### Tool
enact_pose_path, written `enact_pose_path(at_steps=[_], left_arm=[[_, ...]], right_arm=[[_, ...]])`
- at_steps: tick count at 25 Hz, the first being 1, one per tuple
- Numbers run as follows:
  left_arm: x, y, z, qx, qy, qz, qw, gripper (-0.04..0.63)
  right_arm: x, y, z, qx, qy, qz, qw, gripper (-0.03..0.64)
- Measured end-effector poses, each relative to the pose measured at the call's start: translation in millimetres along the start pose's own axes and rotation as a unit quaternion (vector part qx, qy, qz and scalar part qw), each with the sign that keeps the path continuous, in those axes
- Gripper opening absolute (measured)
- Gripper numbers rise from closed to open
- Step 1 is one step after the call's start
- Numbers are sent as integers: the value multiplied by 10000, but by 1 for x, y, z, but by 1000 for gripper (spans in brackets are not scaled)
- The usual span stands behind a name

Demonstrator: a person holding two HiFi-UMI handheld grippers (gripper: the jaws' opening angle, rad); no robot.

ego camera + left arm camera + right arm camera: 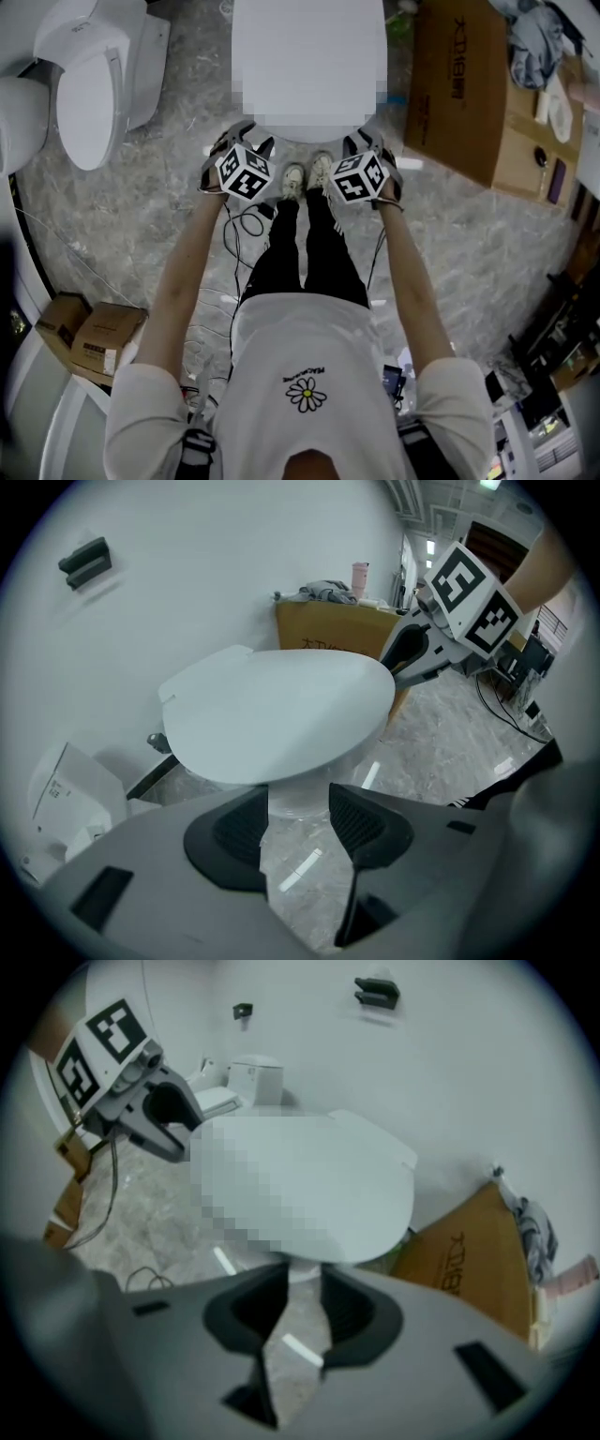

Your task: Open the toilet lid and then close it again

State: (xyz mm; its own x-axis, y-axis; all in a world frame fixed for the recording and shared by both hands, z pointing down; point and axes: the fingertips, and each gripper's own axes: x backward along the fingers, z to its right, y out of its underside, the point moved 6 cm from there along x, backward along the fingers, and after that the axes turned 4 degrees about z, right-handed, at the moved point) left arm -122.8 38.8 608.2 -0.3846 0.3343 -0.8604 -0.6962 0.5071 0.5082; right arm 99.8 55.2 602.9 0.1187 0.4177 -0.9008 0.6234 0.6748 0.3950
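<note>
Facing toilet lid (pixel 281 714), left tongs (pixel 298 803), right tongs (pixel 305 1283)

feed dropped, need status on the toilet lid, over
Left hand-held gripper and right hand-held gripper open, empty. Lid down, both grippers near its front edge. Box alongside, not blocking.

There are 2 grey two-jaw grippers, the left gripper (pixel 295 803) and the right gripper (pixel 298 1283), each with 1 black-and-white marker cube (pixel 246 174) (pixel 358 178). 2 white ceramic toilets show: 1 closed (pixel 281 714) just ahead of both grippers, 1 (pixel 89 94) well off the left gripper's outer side. 3 brown cardboard boxes stand about: 1 large (pixel 464 89) beside the right gripper, 2 small (pixel 58 319) (pixel 108 339) behind the left gripper.
</note>
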Motion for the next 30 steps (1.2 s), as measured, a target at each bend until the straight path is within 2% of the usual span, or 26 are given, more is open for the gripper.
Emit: enact_pose_path(at_steps=[4,10,16,30], left_arm=[[-16,10,6,239,20,-106,9997,225],[-40,32,13,445,8,-232,9987,225],[-66,47,16,947,-134,-272,9950,225],[-113,78,19,1028,-219,-500,9932,225]], right_arm=[[-15,12,-4,-60,-20,-66,10000,104],[-41,30,-16,-316,-212,24,9993,103],[-67,46,-22,-526,-278,212,9980,103],[-114,67,-37,-743,-226,269,9966,100]])
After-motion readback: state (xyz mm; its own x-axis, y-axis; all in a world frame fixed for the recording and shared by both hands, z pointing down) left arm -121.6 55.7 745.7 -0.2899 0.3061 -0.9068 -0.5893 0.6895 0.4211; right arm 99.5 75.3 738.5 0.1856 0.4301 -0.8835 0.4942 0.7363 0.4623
